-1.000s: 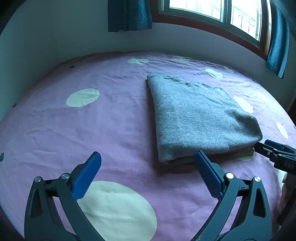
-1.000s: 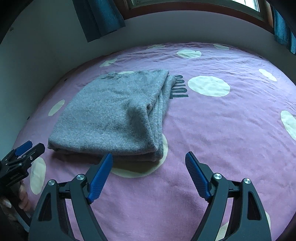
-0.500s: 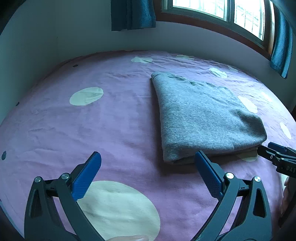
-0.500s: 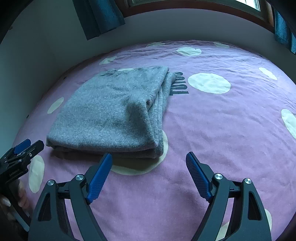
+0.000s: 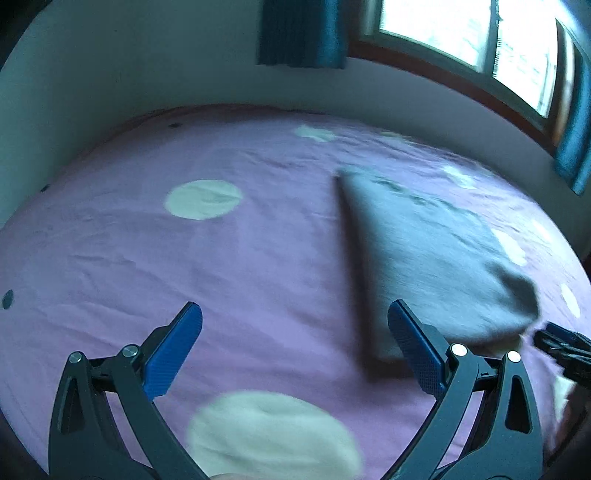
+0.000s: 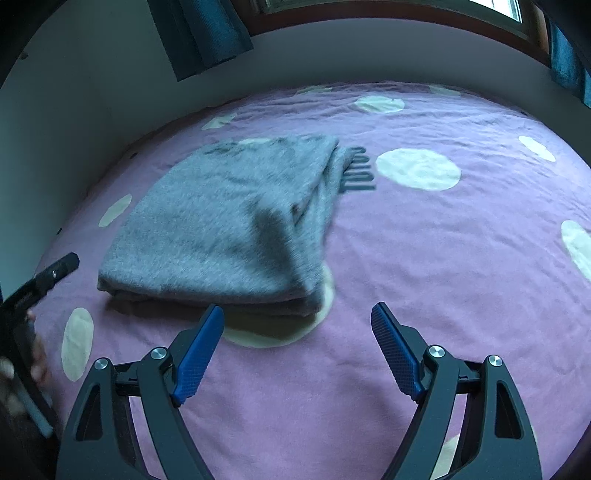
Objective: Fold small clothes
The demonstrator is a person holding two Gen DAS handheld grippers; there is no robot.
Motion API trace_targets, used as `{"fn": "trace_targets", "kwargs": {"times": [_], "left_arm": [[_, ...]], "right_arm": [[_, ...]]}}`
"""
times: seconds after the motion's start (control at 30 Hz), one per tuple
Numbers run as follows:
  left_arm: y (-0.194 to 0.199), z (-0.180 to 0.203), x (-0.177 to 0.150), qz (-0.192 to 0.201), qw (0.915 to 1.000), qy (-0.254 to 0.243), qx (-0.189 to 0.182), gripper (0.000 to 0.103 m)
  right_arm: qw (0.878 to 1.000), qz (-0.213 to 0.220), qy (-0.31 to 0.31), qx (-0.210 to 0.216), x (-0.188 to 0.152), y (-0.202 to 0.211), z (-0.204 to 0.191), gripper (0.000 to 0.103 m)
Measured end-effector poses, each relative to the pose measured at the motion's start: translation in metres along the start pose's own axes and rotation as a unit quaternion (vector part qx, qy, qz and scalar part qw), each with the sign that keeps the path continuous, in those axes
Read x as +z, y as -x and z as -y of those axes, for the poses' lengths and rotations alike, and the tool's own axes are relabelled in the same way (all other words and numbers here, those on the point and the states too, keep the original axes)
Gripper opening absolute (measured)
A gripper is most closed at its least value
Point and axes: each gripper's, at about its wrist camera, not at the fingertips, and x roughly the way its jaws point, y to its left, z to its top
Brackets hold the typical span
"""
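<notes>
A grey knitted garment (image 5: pixel 436 254) lies folded into a thick rectangle on the purple bedsheet (image 5: pixel 229 266). It also shows in the right wrist view (image 6: pixel 229 221), with its layered fold edge on the right. My left gripper (image 5: pixel 295 347) is open and empty, above the sheet to the left of the garment's near corner. My right gripper (image 6: pixel 297 347) is open and empty, just in front of the garment's near edge. The right gripper's tip (image 5: pixel 561 343) shows at the right edge of the left wrist view. The left gripper's tip (image 6: pixel 55 273) shows at the left edge of the right wrist view.
The purple sheet has cream dots (image 5: pixel 203 199) and dark lettering (image 6: pixel 356 173) beside the garment. A grey wall (image 6: pixel 92 99) borders the bed at the back and left. A window (image 5: pixel 472 40) with teal curtains (image 5: pixel 299 33) sits above.
Both grippers have pulled back and risen from the garment, staying open. The garment now looks smaller and farther in both views. The left wrist view is motion-blurred.
</notes>
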Motion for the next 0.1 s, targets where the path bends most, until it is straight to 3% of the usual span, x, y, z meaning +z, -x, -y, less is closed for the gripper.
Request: {"fn": "trace_targets", "kwargs": {"times": [0.1], "left_arm": [[-0.017, -0.041, 0.015, -0.004, 0.9989, 0.029, 0.036, 0.1]], "right_arm": [[0.999, 0.008, -0.02, -0.023, 0.011, 0.003, 0.031, 0.081]]}}
